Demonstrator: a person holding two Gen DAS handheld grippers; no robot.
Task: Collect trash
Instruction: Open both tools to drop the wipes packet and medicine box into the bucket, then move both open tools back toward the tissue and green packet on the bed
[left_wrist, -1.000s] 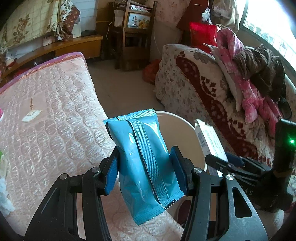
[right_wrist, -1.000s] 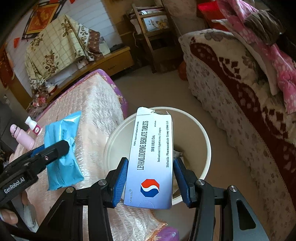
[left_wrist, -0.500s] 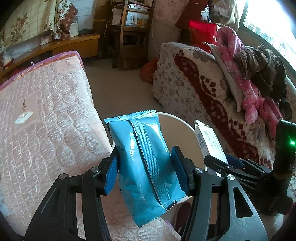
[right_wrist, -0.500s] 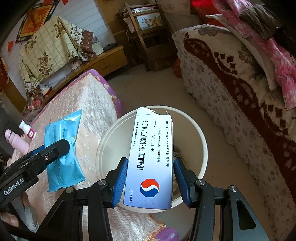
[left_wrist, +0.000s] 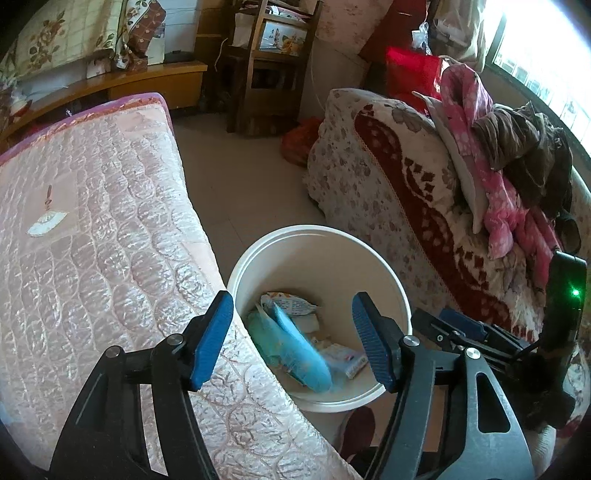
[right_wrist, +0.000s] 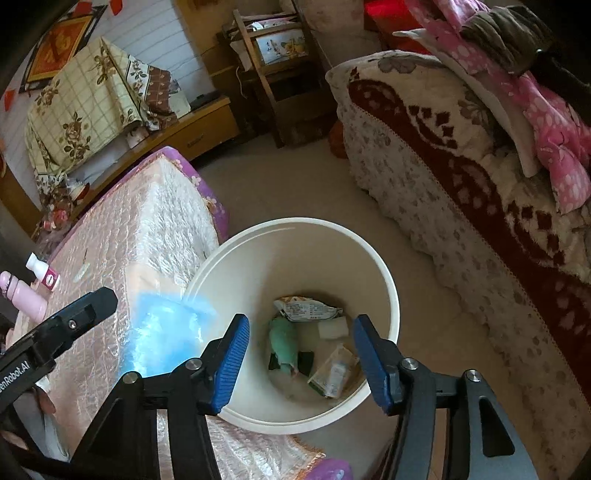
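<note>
My left gripper (left_wrist: 293, 334) hangs over the white bucket (left_wrist: 317, 230), its jaws opening, with no pad touching anything. The blue snack packet (left_wrist: 295, 345) is a blur, dropping free into the bucket below those fingers. In the right wrist view the same packet (right_wrist: 162, 328) smears blue beside the bucket rim (right_wrist: 295, 223), under the left gripper (right_wrist: 74, 321). My right gripper (right_wrist: 301, 363) also stands above the bucket with jaws opening and nothing between them. The white tablet box (right_wrist: 332, 373) lies at the bottom among other wrappers.
A pink quilted mattress (left_wrist: 92, 240) borders the bucket on the left. A sofa under a red-and-white blanket (left_wrist: 388, 177) with piled clothes (left_wrist: 517, 155) is on the right. A pink bottle (right_wrist: 22, 295) and a small white bottle (right_wrist: 42, 271) stand on the mattress. A wooden chair (left_wrist: 266, 74) is behind.
Both grippers have let go. The blue packet has left the left pads and is falling into the bucket. The tablet box has left the right pads and lies in the bucket.
</note>
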